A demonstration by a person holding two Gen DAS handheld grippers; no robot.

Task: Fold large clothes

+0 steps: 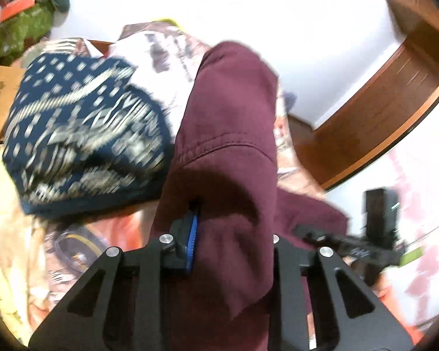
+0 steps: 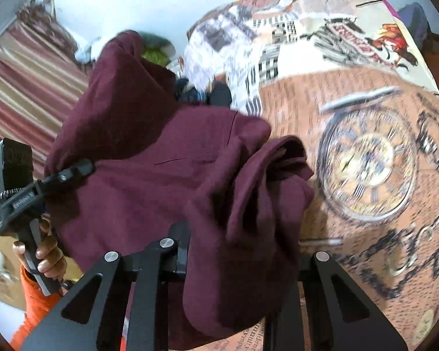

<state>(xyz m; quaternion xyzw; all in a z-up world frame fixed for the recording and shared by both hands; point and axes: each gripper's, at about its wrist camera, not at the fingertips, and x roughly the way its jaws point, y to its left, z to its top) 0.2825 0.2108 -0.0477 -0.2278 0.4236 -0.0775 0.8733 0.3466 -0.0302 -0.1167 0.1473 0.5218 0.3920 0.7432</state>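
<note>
A large maroon garment (image 1: 228, 134) hangs bunched between both grippers, held up above a bed. My left gripper (image 1: 234, 242) is shut on the maroon cloth; only its left finger with a blue pad (image 1: 192, 239) shows, the other is under the fabric. My right gripper (image 2: 237, 251) is shut on another part of the same garment (image 2: 149, 158), which drapes over its fingers. The left gripper's body (image 2: 29, 187) shows at the left of the right wrist view, held in a hand. The right gripper (image 1: 351, 245) shows at the right of the left wrist view.
A printed bedsheet with a clock pattern (image 2: 365, 158) covers the bed below. A navy patterned cloth (image 1: 82, 134) lies bunched at left. A wooden headboard (image 1: 395, 93) is at right, a white wall behind. Striped curtains (image 2: 23, 73) hang at left.
</note>
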